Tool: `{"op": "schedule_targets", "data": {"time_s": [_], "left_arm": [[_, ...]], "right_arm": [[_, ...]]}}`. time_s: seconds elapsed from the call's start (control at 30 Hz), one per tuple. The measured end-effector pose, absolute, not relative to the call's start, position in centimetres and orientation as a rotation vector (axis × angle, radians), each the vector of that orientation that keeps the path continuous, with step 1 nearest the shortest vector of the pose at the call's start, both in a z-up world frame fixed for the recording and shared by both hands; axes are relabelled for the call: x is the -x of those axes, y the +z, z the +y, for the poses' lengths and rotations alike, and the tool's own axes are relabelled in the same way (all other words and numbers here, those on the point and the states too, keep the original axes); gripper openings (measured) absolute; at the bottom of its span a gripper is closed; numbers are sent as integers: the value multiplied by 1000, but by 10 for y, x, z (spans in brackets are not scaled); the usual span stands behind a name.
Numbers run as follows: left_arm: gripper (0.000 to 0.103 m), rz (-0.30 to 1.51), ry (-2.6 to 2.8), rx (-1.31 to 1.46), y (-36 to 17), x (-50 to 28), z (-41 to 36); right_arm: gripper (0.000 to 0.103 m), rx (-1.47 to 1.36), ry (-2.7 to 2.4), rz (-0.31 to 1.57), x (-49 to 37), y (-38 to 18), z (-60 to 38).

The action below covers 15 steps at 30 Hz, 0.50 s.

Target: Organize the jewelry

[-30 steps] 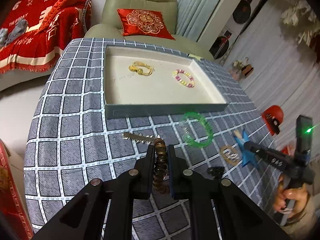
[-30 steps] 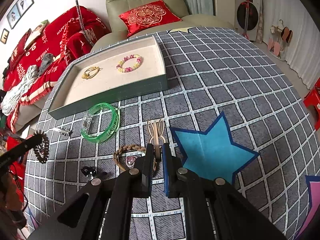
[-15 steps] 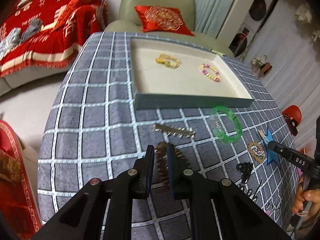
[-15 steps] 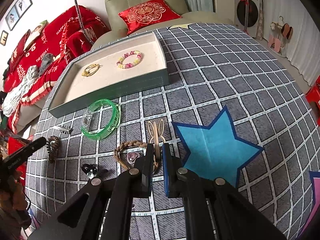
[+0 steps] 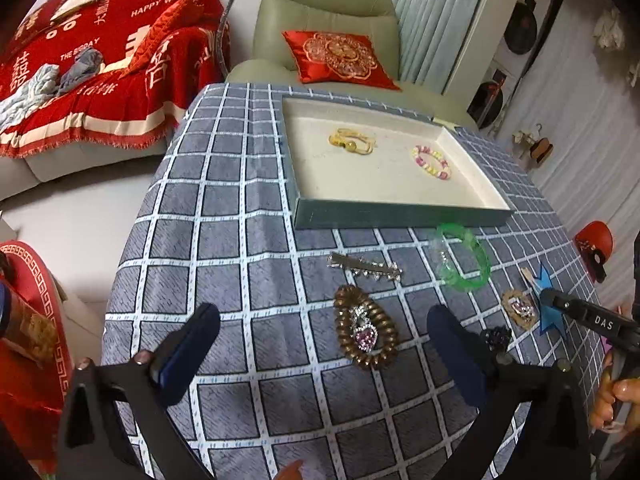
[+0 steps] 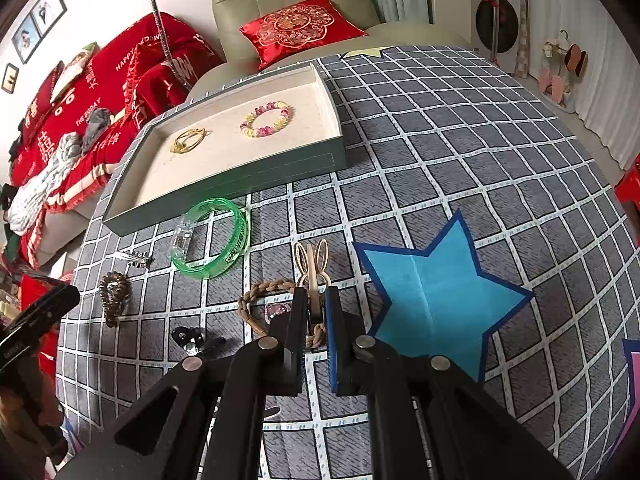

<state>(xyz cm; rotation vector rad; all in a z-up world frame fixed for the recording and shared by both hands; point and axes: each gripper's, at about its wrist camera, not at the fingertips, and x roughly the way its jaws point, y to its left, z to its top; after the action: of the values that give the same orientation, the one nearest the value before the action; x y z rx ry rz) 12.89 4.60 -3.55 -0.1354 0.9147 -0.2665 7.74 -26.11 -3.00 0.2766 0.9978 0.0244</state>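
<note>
The left gripper [image 5: 322, 334] is spreading its jaws wide over the checked tablecloth [image 5: 224, 248], and the brown coil hair tie [image 5: 366, 328] lies flat on the cloth between the two fingers, touched by neither pad. A small pink-stone charm sits in the coil's middle. Just beyond the coil, further out from the left gripper, lies a silver rhinestone hair clip [image 5: 364, 267], and off to its right a green bangle [image 5: 462, 258] rests close to the tray's near wall. The grey-green tray [image 5: 400, 214] sits well ahead of the left gripper, with a gold bracelet [image 5: 352, 141] and a pink and yellow bead bracelet [image 5: 431, 162] on its cream lining, apart from each other.

Over on the other side, the right gripper [image 6: 316, 312] has its jaws drawn narrow, clamped on the stem of a beige bunny-ear hair clip [image 6: 311, 264] whose ears point away from the fingers. A braided brown band [image 6: 256, 300] with a pink stone lies just to the left of those fingers, partly under them, and a dark small piece [image 6: 188, 336] sits nearer still on the left. A blue star [image 6: 436, 292] printed on the cloth spreads to the gripper's right. The person's hand [image 5: 616, 400] grips the right tool's handle at the edge of the left view.
</note>
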Motion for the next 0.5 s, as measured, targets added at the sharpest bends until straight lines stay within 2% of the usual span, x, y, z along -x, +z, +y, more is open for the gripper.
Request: {"op": "schedule_targets", "data": {"time_s": [0.27, 0.37, 0.5], "left_arm": [[103, 928, -220, 15, -46, -135, 37], [84, 964, -257, 45, -53, -134, 40], [70, 981, -259, 90, -59, -136, 50]], "right_arm": [[9, -288, 26, 992, -75, -27, -262], [9, -291, 26, 992, -74, -27, -262], [9, -292, 23, 992, -73, -27, -262]]}}
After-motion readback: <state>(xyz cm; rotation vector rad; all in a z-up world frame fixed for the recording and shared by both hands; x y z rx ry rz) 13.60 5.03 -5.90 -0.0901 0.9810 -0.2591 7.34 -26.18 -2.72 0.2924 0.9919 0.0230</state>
